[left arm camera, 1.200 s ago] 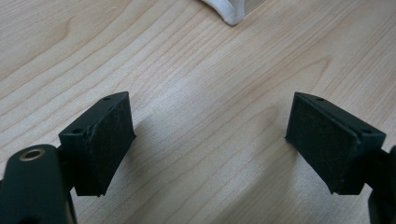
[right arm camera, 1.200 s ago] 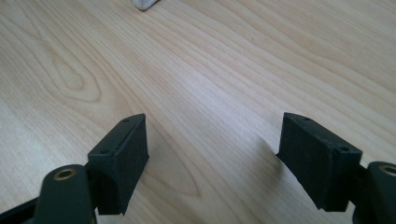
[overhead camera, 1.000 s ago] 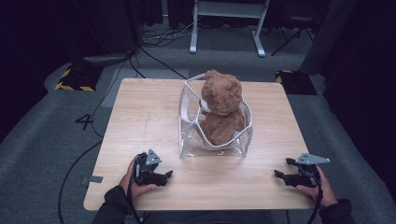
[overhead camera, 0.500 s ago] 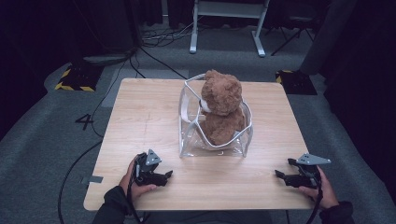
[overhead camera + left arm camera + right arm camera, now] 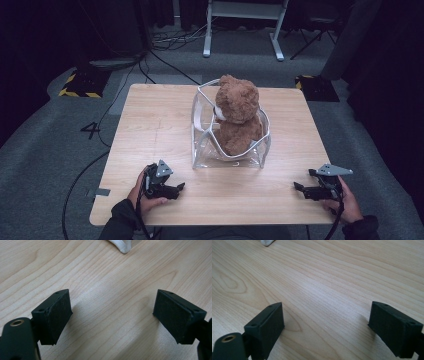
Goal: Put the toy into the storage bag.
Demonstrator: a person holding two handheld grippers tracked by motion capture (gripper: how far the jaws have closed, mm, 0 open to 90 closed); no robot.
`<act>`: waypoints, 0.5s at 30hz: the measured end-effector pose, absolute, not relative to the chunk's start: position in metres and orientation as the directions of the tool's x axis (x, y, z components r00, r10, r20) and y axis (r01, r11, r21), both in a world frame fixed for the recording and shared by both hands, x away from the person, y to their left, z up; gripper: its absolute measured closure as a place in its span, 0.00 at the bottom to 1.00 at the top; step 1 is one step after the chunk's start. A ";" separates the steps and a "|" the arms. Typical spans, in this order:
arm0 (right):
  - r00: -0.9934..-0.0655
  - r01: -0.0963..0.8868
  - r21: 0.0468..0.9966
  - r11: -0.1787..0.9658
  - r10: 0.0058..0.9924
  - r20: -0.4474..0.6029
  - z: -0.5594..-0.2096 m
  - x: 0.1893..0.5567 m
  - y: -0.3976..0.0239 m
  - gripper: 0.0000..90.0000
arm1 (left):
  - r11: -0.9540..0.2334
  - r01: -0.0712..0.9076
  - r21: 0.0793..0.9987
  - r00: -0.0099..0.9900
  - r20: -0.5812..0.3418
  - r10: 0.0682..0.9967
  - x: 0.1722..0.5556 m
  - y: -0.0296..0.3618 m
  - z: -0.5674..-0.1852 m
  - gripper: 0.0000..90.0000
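Jaws of both grippers stand wide apart, nothing between them; the right pair has just been opening.

High view: left gripper [image 5: 176, 189] and right gripper [image 5: 299, 188] rest low on the desk [image 5: 150, 125], near its front edge, well apart from the clear bag [image 5: 206, 152] on either side. Brown teddy bear [image 5: 237, 117] sits upright inside the bag, head above the white rim.

Left gripper view: black pads [image 5: 60, 312] over bare wood; a white corner of the bag [image 5: 122, 247] ahead at top.

Right gripper view: same bare wood, a smaller scrap of bag [image 5: 267, 242] at top left.

Judgement: approach the bag from both sides together, pinching the white rim, not the slack film. The bear itself is seen from the high view, not along the jaws.
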State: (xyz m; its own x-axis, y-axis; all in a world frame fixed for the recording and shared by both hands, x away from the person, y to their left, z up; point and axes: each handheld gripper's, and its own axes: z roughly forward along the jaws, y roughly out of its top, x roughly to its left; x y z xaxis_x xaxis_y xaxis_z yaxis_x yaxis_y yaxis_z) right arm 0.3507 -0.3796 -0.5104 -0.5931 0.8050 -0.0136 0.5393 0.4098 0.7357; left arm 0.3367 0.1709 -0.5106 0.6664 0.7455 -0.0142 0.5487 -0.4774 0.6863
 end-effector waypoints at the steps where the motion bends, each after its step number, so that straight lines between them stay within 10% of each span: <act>1: -0.593 0.539 0.736 0.410 0.805 -0.014 -0.510 0.351 -0.380 0.14 | -0.477 0.549 0.686 0.666 -0.014 0.746 0.337 0.171 -0.511 0.17; 15: -0.592 0.540 0.735 0.410 0.806 -0.015 -0.511 0.351 -0.379 0.13 | -0.477 0.549 0.687 0.667 -0.016 0.745 0.337 0.171 -0.511 0.17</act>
State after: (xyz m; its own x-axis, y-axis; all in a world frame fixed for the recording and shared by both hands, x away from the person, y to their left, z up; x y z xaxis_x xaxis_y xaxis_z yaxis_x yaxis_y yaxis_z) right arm 0.3511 -0.3795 -0.5105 -0.5922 0.8057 -0.0146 0.5401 0.4103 0.7348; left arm 0.3371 0.1707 -0.5106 0.6667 0.7452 -0.0156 0.5489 -0.4766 0.6867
